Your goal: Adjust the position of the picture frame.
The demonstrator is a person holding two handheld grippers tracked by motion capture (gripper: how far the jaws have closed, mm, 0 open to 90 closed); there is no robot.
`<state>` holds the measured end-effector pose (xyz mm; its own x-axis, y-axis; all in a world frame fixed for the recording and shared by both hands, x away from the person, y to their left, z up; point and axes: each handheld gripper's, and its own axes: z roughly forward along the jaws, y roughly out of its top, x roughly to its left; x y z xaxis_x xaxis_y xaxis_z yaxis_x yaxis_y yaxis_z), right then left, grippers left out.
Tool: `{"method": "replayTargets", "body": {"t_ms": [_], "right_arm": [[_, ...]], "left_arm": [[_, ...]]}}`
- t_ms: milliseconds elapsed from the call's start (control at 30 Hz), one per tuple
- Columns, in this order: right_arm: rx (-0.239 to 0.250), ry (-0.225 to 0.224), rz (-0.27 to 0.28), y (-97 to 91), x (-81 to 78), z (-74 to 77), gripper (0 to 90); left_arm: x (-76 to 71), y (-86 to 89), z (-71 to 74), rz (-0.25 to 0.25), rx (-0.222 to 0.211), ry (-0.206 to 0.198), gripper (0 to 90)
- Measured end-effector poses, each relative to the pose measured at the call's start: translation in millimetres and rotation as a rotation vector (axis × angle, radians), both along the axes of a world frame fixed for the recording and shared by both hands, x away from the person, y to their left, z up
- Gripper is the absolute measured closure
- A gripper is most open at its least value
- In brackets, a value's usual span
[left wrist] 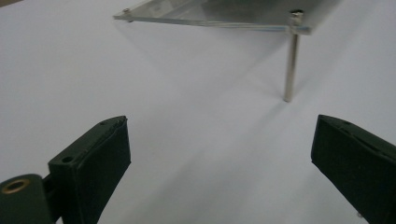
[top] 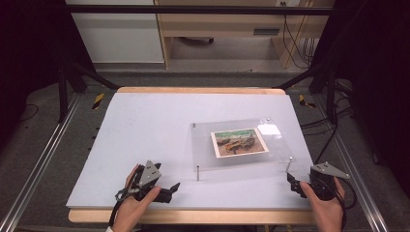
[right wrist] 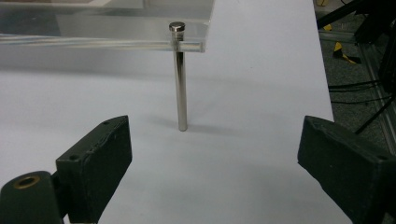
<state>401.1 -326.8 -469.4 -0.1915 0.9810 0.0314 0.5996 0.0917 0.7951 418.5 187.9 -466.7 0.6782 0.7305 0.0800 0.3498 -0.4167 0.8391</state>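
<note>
Resting near the table's point(top: 145, 125) front edge, the left gripper point(top: 164, 192) has its jaws wide and empty. The clear plate point(top: 203, 145), on metal legs with a picture point(top: 239, 142) beneath, stands right of centre. The right gripper point(top: 293, 185), equally wide and empty, faces the near-right leg point(right wrist: 181, 79); any lift should likely grip both sides evenly.

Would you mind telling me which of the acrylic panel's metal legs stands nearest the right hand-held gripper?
The near right corner leg, standing just ahead of the right hand-held gripper. The near left leg stands closer to the left hand-held gripper.
</note>
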Motion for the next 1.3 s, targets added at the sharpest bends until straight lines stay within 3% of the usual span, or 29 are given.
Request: {"method": "replayTargets", "body": {"t_ms": [133, 267, 333, 467, 667, 767, 933, 1033, 1100, 1167, 1300], "right_arm": [[-0.021, -0.013, -0.009, -0.9, -4.9, 1.2, 18.5], [-0.049, -0.029, -0.013, -1.9, -6.4, 0.4, 19.6], [-0.059, -0.034, -0.013, -1.4, -6.8, 0.2, 19.6], [-0.1, -0.063, -0.006, 0.6, -7.0, -3.3, 23.8], [-0.054, -0.09, -0.009, 0.3, -3.5, -5.1, 31.9], [-0.03, -0.102, -0.007, -1.0, -0.8, -3.8, 34.0], [-0.003, -0.088, 0.001, 0.8, 5.9, -4.1, 34.9], [0.019, -0.092, 0.047, 6.1, 15.7, -4.5, 42.9], [0.016, -0.097, 0.063, 8.2, 18.4, -4.0, 45.2], [0.001, -0.107, 0.089, 15.4, 25.6, -2.7, 53.8], [0.012, -0.114, 0.097, 16.4, 31.0, -4.6, 61.8]], "left_arm": [[-0.6, -0.7, -1.4, 0.009, 0.039, -0.02, 4.4], [-1.0, -3.5, -2.5, 0.003, 0.059, -0.035, 4.3], [-0.9, -4.0, -3.2, 0.003, 0.055, -0.029, 4.3], [-2.0, -7.1, -4.7, 0.001, 0.001, 0.002, 4.1], [-4.4, -12.4, -2.8, -0.013, -0.027, 0.005, 4.1], [-5.6, -14.3, -2.4, -0.018, -0.02, 0.008, 4.6], [-8.1, -17.6, -1.6, -0.021, -0.019, 0.002, 5.4], [-9.5, -18.8, -0.3, -0.027, -0.041, -0.003, 5.6], [-9.6, -19.1, 0.0, -0.029, -0.053, -0.002, 5.7], [-10.2, -19.9, 1.0, -0.034, -0.072, -0.007, 5.9], [-11.3, -22.0, 1.8, -0.037, -0.097, -0.01, 5.9]]}}
